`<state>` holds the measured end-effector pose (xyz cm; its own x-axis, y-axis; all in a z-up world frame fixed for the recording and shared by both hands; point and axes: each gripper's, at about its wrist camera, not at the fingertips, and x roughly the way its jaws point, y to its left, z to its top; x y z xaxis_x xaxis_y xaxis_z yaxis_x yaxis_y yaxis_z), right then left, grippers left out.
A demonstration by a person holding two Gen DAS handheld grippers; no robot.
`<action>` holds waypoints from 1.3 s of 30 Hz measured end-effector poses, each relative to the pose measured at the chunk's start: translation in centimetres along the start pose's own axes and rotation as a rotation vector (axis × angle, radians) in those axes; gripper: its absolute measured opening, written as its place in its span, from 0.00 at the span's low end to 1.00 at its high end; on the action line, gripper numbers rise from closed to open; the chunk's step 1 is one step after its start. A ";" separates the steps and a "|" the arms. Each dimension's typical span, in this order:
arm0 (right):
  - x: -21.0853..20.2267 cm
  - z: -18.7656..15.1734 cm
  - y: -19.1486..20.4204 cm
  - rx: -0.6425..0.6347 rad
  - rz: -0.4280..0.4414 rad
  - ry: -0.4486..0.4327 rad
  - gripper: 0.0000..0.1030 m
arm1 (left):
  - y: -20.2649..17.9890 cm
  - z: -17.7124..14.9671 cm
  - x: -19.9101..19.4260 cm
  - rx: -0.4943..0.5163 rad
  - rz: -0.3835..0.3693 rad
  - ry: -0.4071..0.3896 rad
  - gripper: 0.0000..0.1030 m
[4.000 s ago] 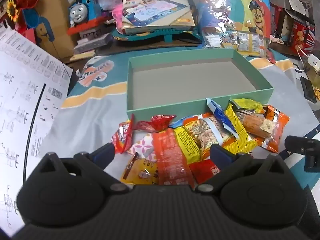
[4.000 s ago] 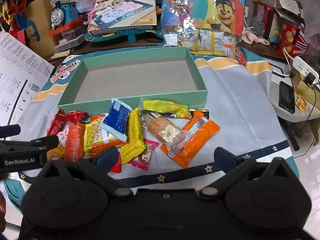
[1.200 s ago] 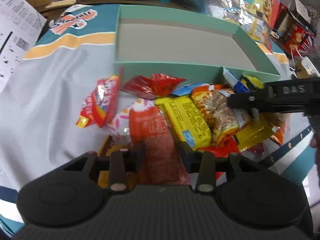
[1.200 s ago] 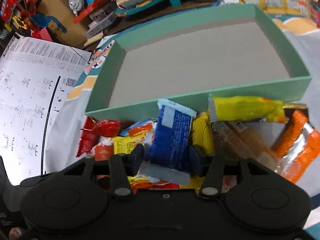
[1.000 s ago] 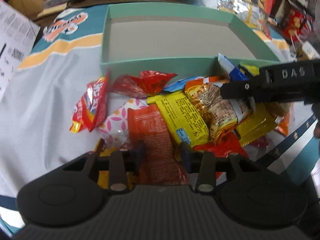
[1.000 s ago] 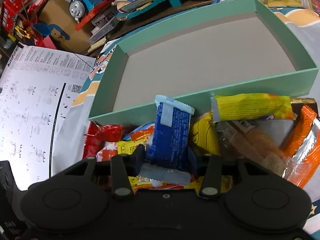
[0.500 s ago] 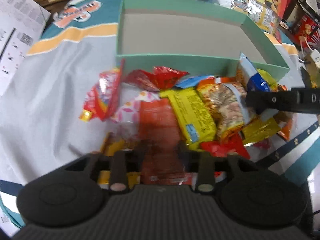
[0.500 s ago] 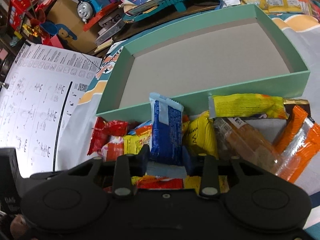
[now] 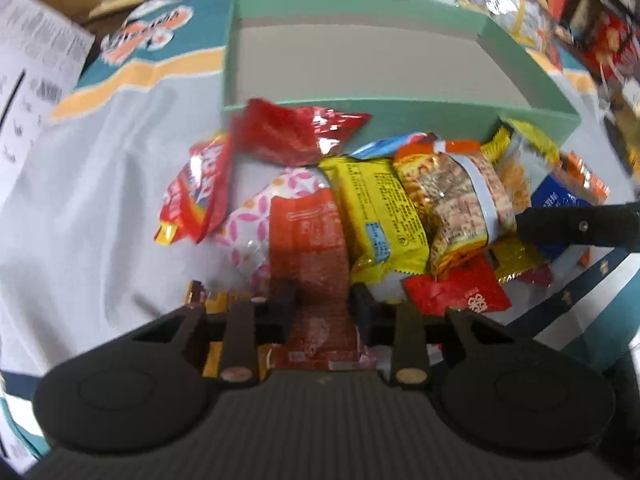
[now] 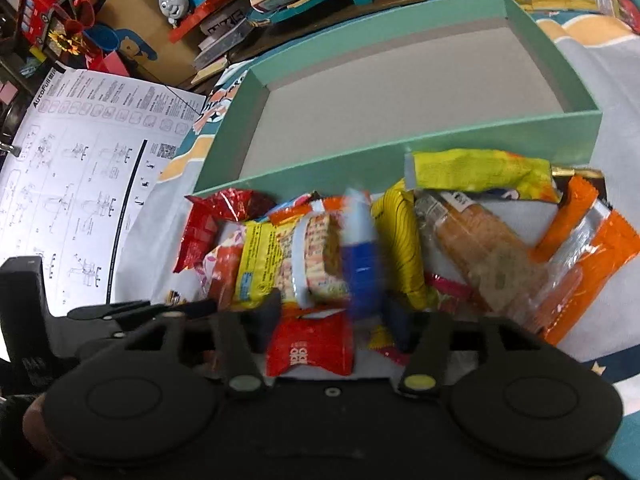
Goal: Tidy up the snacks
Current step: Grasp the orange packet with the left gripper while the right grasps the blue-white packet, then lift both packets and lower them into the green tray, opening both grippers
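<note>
My left gripper (image 9: 322, 300) is closing, pads pressed on the orange-red packet (image 9: 310, 240) at the near-left of the snack pile. My right gripper (image 10: 332, 314) is opening; the blurred blue packet (image 10: 362, 268) lies between its jaws, whether touched I cannot tell. Behind the pile, the green box (image 10: 460, 140) stands empty, its near wall touching the packets.

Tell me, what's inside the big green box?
Nothing that shows. The green box has a bare grey floor in both views. All the snack packets lie outside, on the cloth along its near wall. That wall hides only a thin strip of floor.
</note>
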<state>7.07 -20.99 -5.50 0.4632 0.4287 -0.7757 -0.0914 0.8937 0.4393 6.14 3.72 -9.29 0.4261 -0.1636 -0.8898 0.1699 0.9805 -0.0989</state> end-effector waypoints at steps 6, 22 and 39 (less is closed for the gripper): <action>0.2 0.3 0.1 -0.020 -0.035 -0.021 0.58 | 0.8 -0.2 -0.2 -0.031 -0.026 0.008 0.30; -2.3 0.7 0.5 -0.140 -0.225 -0.069 0.47 | 0.7 0.1 -0.1 -0.003 -0.042 -0.012 0.28; 5.2 -0.1 6.6 -0.602 -0.416 0.092 0.46 | 2.0 0.5 -0.1 -0.011 -0.015 -0.007 0.41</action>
<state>8.77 -12.82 -6.66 0.4914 0.0240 -0.8706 -0.4046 0.8915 -0.2038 6.85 5.60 -9.18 0.4294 -0.1788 -0.8852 0.1666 0.9791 -0.1169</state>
